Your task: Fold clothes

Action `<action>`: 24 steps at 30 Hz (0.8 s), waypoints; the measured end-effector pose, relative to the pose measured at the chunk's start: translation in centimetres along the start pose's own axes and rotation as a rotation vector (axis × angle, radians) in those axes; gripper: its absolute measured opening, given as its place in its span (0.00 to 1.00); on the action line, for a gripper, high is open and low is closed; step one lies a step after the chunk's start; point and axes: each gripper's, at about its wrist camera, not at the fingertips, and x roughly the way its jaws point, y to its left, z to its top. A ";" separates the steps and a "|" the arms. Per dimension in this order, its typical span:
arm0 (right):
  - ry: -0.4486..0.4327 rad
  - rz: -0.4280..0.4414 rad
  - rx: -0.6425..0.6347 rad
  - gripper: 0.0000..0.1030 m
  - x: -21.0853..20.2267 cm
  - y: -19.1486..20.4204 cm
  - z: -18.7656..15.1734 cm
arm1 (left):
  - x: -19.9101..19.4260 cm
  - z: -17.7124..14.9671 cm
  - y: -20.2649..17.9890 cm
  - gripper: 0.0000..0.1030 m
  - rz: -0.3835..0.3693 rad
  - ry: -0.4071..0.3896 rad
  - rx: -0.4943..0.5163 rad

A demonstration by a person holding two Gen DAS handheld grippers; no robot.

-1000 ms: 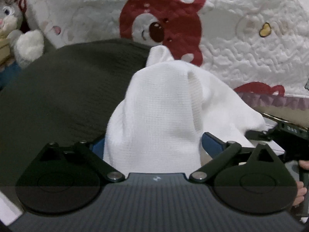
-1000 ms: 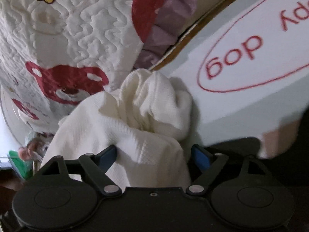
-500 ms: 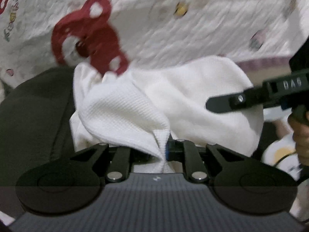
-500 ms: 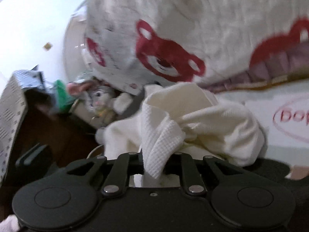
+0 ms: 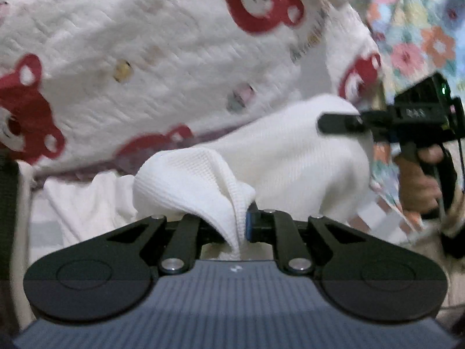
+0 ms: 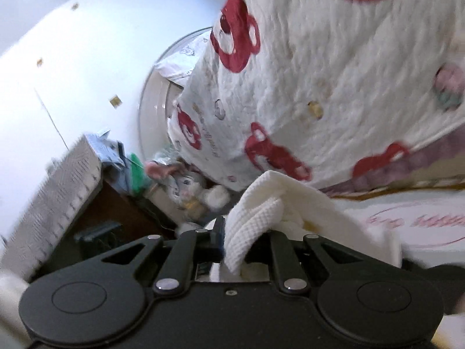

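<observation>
Nearest to you, your left gripper (image 5: 242,224) is clamped on a bunched fold of the white waffle-knit garment (image 5: 290,160); the cloth pinches into a narrow pleat right between the jaws, which have just been closing onto it. Your right gripper (image 6: 247,241) is likewise closed tight on another gathered edge of the same garment (image 6: 261,215), a thick doubled fold squeezed between its pads, and its jaws too have just been closing on the cloth.

From your left wrist view, the garment runs out from the pinch up and to the right, its long axis stretching across towards your other tool, whose black finger lies against the far end of the cloth beside your right hand (image 5: 418,183). The cloth between the two grips sags in soft folds rather than hanging taut. A loose flap droops to the left of the pinch.

From your right wrist view, the garment spreads rightward and away from the jaws, draping over a pale printed surface (image 6: 421,224).

Behind the garment lies a white quilt with red bears (image 5: 162,67). Further off on the right sits a floral fabric (image 5: 421,29). In the right wrist view, a plush rabbit (image 6: 191,189) rests against the quilt, with a white wall (image 6: 72,43) beyond.
</observation>
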 end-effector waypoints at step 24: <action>0.495 -0.327 -0.260 0.49 8.6 -2.8 -10.5 | 0.4 -4.3 10.3 0.57 0.324 0.115 -0.292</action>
